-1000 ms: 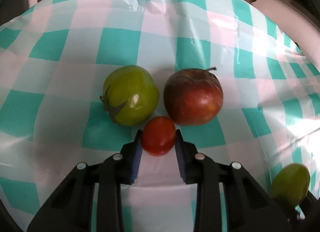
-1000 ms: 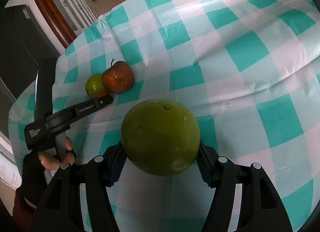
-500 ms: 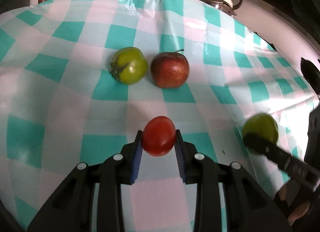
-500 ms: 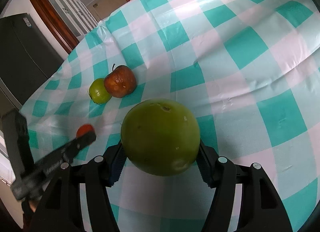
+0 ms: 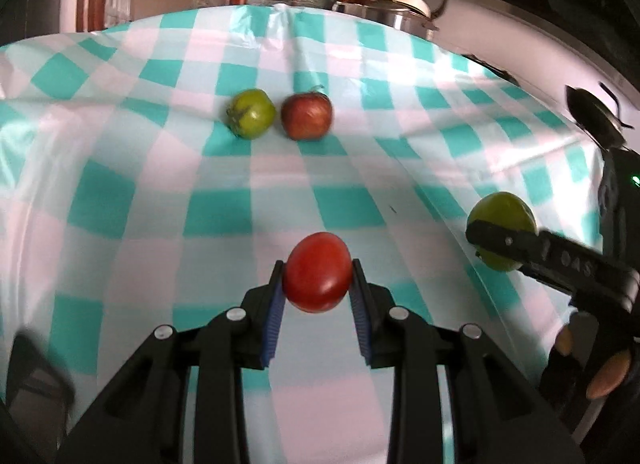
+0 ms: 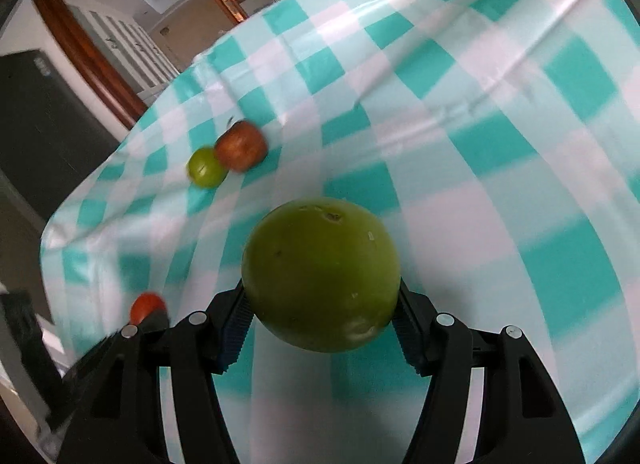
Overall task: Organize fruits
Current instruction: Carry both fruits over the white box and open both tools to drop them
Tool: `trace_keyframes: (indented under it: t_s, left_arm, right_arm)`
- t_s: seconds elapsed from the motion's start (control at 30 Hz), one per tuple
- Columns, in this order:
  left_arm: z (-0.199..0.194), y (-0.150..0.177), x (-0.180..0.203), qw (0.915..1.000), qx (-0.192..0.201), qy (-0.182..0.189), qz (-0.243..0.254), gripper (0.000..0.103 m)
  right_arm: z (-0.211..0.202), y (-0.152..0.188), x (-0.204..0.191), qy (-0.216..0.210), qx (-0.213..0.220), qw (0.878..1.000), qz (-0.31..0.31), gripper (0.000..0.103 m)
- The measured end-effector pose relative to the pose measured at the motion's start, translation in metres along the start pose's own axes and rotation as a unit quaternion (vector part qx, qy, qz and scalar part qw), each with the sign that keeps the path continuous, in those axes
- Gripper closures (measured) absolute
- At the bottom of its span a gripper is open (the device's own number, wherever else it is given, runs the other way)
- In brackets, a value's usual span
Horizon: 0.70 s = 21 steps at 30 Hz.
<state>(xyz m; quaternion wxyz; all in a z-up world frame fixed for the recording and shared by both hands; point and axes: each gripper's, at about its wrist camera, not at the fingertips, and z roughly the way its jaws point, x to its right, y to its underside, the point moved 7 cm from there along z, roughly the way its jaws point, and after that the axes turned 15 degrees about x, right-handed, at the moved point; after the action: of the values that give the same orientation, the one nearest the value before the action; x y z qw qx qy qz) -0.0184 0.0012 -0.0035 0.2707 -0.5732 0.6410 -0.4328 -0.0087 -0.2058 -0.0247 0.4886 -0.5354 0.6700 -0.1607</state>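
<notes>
My left gripper [image 5: 317,284] is shut on a small red tomato [image 5: 317,273] and holds it above the checked tablecloth. My right gripper [image 6: 322,318] is shut on a large green fruit [image 6: 321,273], also held above the cloth. That fruit also shows at the right in the left wrist view [image 5: 502,216], and the red tomato shows at lower left in the right wrist view [image 6: 146,305]. A green tomato [image 5: 251,113] and a dark red apple [image 5: 306,115] lie side by side on the cloth farther back; both also show in the right wrist view, the green tomato [image 6: 205,168] and the apple [image 6: 241,146].
The teal, pink and white checked tablecloth [image 5: 224,200] covers the table. A metal pot with a lid [image 5: 400,10] stands beyond the far edge. A wooden door frame [image 6: 80,36] and a dark cabinet [image 6: 36,128] stand behind the table.
My left gripper has pulled back from the green tomato and the apple, carrying the red tomato. My right gripper still holds the green fruit and has drawn back a little.
</notes>
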Motion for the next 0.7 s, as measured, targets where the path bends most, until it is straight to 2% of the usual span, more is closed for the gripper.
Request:
trace_keyframes:
  t_s: [0.27, 0.5, 0.7]
  left_arm:
    - [-0.046, 0.025, 0.046, 0.9972, 0.008, 0.034, 0.065, 0.072]
    - [-0.066, 0.033, 0.084, 0.9921, 0.014, 0.055, 0.112, 0.072]
    - [-0.077, 0.041, 0.117, 0.9858, 0.013, 0.074, 0.15, 0.072]
  right_arm:
    - [-0.088, 0.036, 0.0, 0.014, 0.023, 0.998, -0.053, 0.041]
    - [-0.14, 0.044, 0.009, 0.02, 0.048, 0.995, -0.084, 0.041]
    - [-0.189, 0.044, 0.036, 0.031, 0.08, 0.994, -0.075, 0.041]
